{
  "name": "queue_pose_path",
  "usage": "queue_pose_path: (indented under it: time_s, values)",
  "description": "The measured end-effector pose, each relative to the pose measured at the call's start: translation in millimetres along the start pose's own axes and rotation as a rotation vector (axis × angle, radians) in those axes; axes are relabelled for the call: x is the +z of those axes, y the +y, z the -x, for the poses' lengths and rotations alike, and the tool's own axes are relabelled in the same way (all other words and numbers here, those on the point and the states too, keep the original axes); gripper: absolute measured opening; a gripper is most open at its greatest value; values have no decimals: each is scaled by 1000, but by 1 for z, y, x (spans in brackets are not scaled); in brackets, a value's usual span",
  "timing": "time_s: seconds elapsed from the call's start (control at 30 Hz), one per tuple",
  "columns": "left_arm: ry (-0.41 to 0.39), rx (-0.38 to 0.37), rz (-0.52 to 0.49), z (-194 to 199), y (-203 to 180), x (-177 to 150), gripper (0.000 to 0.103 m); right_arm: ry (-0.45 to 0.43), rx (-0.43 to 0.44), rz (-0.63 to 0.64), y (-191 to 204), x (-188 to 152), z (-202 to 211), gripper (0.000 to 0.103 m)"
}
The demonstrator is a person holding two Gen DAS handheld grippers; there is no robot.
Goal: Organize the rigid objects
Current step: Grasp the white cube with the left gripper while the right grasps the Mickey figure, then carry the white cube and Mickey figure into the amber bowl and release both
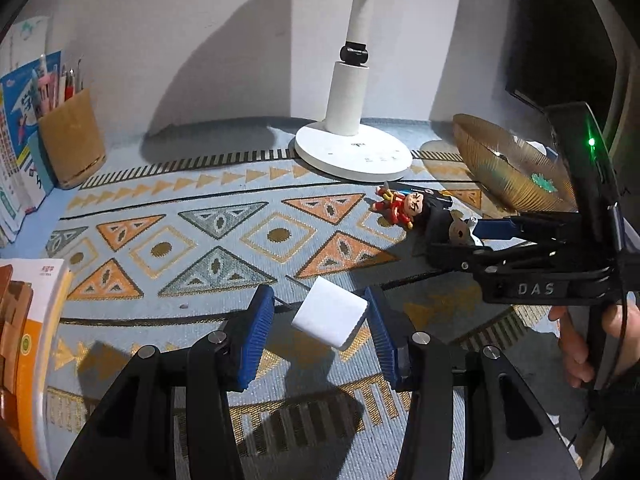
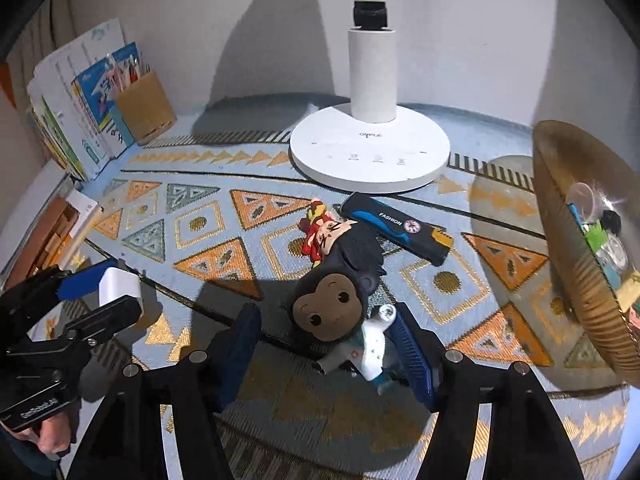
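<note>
The wide-open right gripper (image 2: 324, 344) straddles the monkey figure (image 2: 340, 320), its white body touching the 3 o'clock finger (image 2: 412, 348).

Patterned mat (image 2: 208, 220): lamp (image 2: 370, 148), toys (2) (image 2: 332, 304), bowl (image 2: 580, 280).

White lamp base (image 2: 370, 152) with upright column stands at back of surface, against pale wall (image 1: 180, 40). Patterned blue-and-orange mat (image 1: 224, 232) covers surface. Brown pen holder (image 1: 72, 140) with pens at far left, upright books (image 2: 80, 120) just beside it. More books (image 1: 36, 340) stacked at left edge, orange-and-white cover showing. Dark monitor (image 1: 560, 40) at upper right, only partly seen.
</note>
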State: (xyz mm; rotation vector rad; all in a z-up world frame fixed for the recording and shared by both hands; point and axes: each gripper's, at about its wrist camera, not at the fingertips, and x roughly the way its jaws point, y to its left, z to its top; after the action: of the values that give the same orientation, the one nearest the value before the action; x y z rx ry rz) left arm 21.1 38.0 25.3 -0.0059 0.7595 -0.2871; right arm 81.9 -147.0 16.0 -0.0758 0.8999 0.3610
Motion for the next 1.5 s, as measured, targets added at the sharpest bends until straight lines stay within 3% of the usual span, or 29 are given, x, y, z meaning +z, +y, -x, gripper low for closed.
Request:
queue_pose_path:
  time_s: [0.07, 0.37, 0.5, 0.53, 0.63, 0.67, 0.7, 0.73, 0.97, 1.03, 1.1, 1.17, 1.33, 1.5]
  values:
    - [2, -3, -1, -1, 1, 0, 44, 1, -27, 19, 2, -2, 2, 48]
    - [-1, -5, -30, 0, -5, -1, 44, 3, -6, -149, -21, -41, 56, 47]
    - [4, 1, -55, -1, -9, -1, 44, 42, -25, -223, -44, -66, 66, 48]
    - [4, 3, -59, -1, -10, -1, 44, 66, -3, -250, -51, -73, 64, 48]
    - [8, 15, -70, -2, -11, -2, 44, 28, 51, -255, -56, -83, 69, 50]
    - [11, 16, -73, -2, -12, -2, 44, 23, 54, -245, -54, -85, 70, 54]
    - [16, 19, -77, -3, -13, -2, 44, 33, 60, -243, -53, -87, 68, 66]
    - [18, 22, -80, -3, -13, -3, 44, 33, 63, -246, -53, -89, 67, 67]
    - [32, 54, -126, -6, -22, -5, 44, 6, 44, -241, -54, -86, 64, 67]
    - [38, 58, -134, -7, -23, -6, 44, -3, 16, -240, -54, -84, 61, 61]
    - [44, 59, -143, -8, -25, -6, 44, -2, -9, -228, -53, -82, 60, 49]
    - [47, 56, -160, -8, -29, -6, 44, -7, -7, -235, -53, -82, 60, 49]
    - [26, 8, -142, 5, -38, 1, 44, -54, 8, -256, -62, -87, 85, 49]
    - [-81, -56, -191, 41, -75, 39, 44, -203, -88, -250, -91, -75, 156, 49]
